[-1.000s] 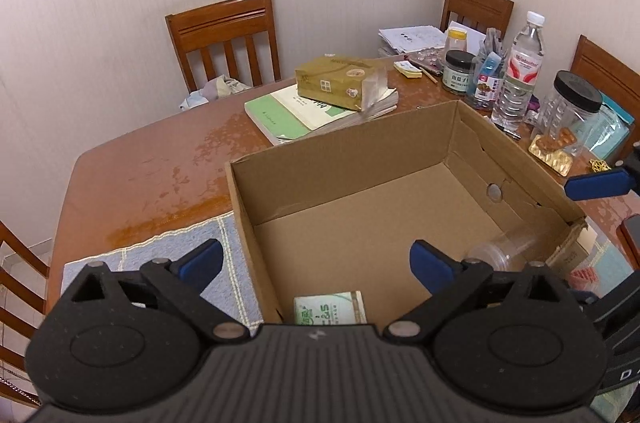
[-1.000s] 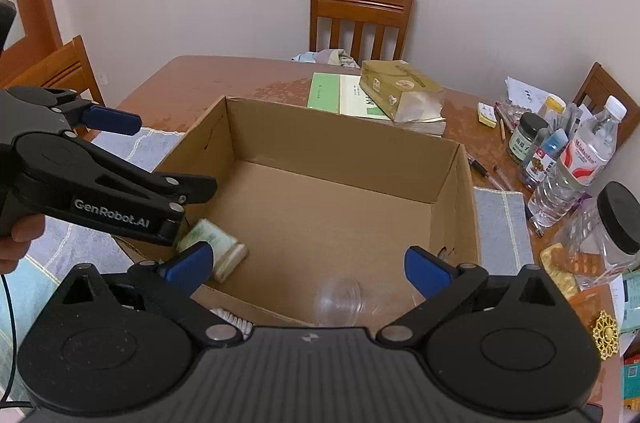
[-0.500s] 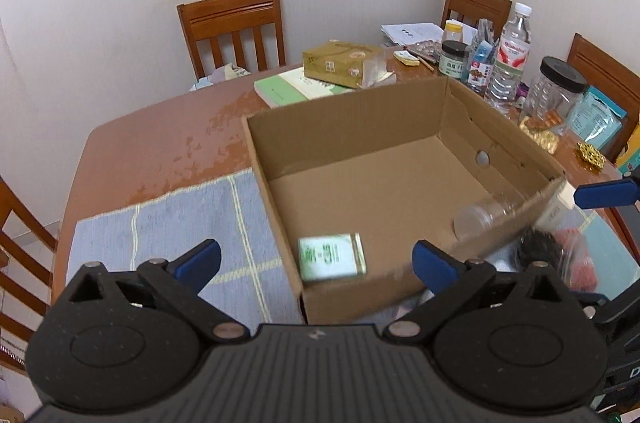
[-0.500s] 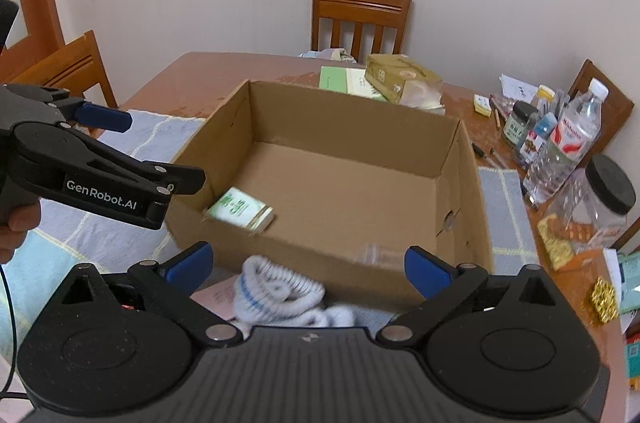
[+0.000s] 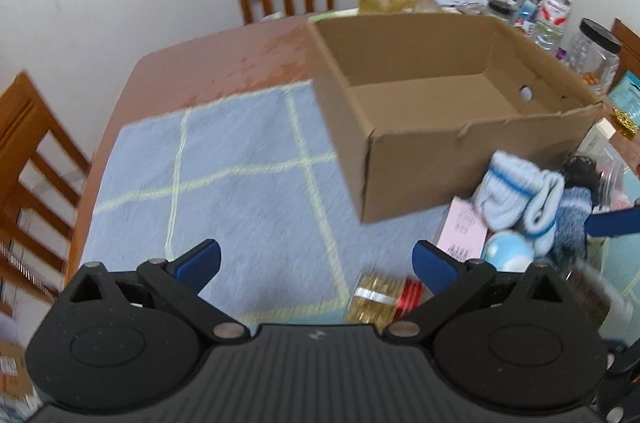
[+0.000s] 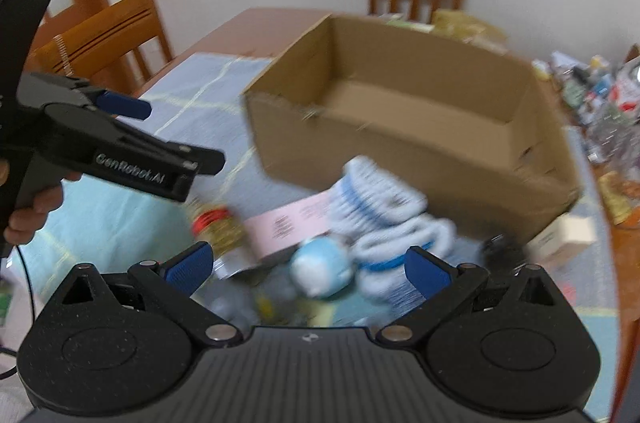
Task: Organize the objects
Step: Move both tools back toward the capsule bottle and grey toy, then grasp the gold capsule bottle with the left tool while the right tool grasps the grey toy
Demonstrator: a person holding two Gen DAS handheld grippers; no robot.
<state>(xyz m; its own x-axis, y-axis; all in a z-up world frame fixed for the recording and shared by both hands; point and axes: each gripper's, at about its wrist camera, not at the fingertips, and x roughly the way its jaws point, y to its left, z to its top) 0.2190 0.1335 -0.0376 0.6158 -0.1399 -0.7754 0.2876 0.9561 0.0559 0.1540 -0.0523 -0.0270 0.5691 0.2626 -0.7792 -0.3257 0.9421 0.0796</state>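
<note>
Both grippers hang above the surface with fingers spread wide and nothing between them — the left gripper (image 5: pixel 316 263) over the blue cloth (image 5: pixel 224 175), the right gripper (image 6: pixel 306 265) over a blurred heap. That heap — white socks (image 6: pixel 384 207), a pale blue ball (image 6: pixel 320 265), a pink packet (image 6: pixel 292 223) and a gold jar (image 5: pixel 374 297) — lies just beside the near wall of the cardboard box (image 5: pixel 440 151).

Both grippers spread wide, holding nothing.
The left gripper (image 5: pixel 316 261) and right gripper (image 6: pixel 306 265) have blue-padded fingers apart; a hand (image 6: pixel 34 209) grasps the left gripper's black handle, seen from the right wrist.
</note>
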